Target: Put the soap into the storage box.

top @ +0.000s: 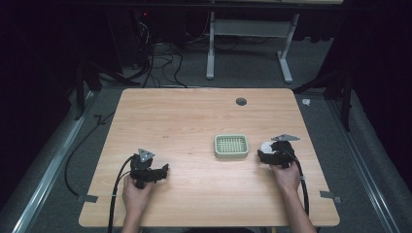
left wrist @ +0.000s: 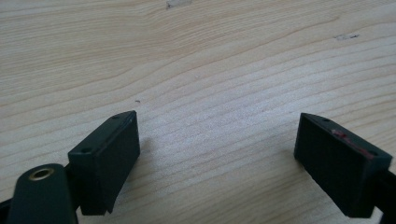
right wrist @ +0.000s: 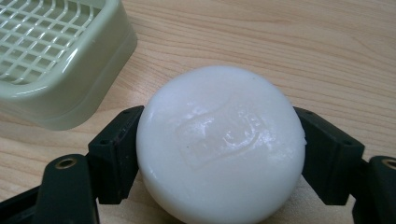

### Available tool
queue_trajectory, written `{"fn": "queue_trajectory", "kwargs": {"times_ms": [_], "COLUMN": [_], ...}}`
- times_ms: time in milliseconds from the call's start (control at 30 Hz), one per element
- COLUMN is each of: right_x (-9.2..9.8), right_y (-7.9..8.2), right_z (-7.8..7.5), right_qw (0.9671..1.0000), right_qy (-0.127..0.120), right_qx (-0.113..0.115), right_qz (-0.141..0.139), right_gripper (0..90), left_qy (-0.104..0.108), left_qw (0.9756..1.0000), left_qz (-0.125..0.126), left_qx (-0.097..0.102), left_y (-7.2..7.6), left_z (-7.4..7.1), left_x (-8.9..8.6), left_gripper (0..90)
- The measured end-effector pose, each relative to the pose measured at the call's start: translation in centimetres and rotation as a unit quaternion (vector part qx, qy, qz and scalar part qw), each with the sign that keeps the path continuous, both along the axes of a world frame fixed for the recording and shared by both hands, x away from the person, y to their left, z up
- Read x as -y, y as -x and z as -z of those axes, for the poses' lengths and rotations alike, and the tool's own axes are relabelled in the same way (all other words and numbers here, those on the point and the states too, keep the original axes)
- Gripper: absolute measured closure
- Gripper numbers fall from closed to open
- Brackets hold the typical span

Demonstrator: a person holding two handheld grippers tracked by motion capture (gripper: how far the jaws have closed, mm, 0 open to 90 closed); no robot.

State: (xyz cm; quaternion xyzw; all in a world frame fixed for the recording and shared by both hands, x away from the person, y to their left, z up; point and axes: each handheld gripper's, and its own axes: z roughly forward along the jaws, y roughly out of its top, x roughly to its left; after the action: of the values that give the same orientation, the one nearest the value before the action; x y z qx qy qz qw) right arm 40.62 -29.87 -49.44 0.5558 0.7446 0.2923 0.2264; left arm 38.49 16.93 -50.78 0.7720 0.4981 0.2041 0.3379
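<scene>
A round white bar of soap (right wrist: 219, 144) with an embossed stamp lies on the wooden table (top: 194, 116), and both black pads of my right gripper (right wrist: 219, 116) press on its sides. From above, the soap (top: 266, 145) shows at the tip of that gripper (top: 269, 154), just right of a pale green soap dish (top: 231, 146) with a grid insert. The dish (right wrist: 51, 60) sits to the upper left in the right gripper view, apart from the soap. My left gripper (left wrist: 219, 122) rests low over bare wood at the table's front left (top: 163, 171), jaws wide apart and nothing between them.
A dark round grommet hole (top: 241, 101) sits near the table's far edge. Grey tape tabs (top: 87, 198) (top: 330, 195) mark the front corners. Cables trail from both grippers off the near edge. A white desk frame (top: 248, 43) and floor cables lie beyond the table.
</scene>
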Motion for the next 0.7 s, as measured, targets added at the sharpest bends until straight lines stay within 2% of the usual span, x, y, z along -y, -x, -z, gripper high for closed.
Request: {"fn": "queue_trajectory", "kwargs": {"times_ms": [200,367,700], "right_x": [0.0,0.1,0.4], "right_y": [0.1,0.4,0.8], "right_z": [-0.1,-0.7,-1.6], "right_qw": [1.0000,0.9999,0.9997], "right_qy": [-0.002,-0.008,-0.020], "right_qx": [-0.001,0.010,0.015], "right_qz": [-0.001,-0.003,-0.003], "right_gripper": [24.0,24.1,24.1], "left_qy": [0.000,0.000,0.001], "left_qw": [1.0000,1.0000,1.0000], "left_qz": [0.000,0.000,-0.001], "left_qx": [0.001,0.001,0.001], "left_y": [0.0,0.0,0.0], "left_z": [0.0,0.0,0.0], "left_x": [0.0,0.0,0.0], "left_gripper": [14.8,14.8,14.8]}}
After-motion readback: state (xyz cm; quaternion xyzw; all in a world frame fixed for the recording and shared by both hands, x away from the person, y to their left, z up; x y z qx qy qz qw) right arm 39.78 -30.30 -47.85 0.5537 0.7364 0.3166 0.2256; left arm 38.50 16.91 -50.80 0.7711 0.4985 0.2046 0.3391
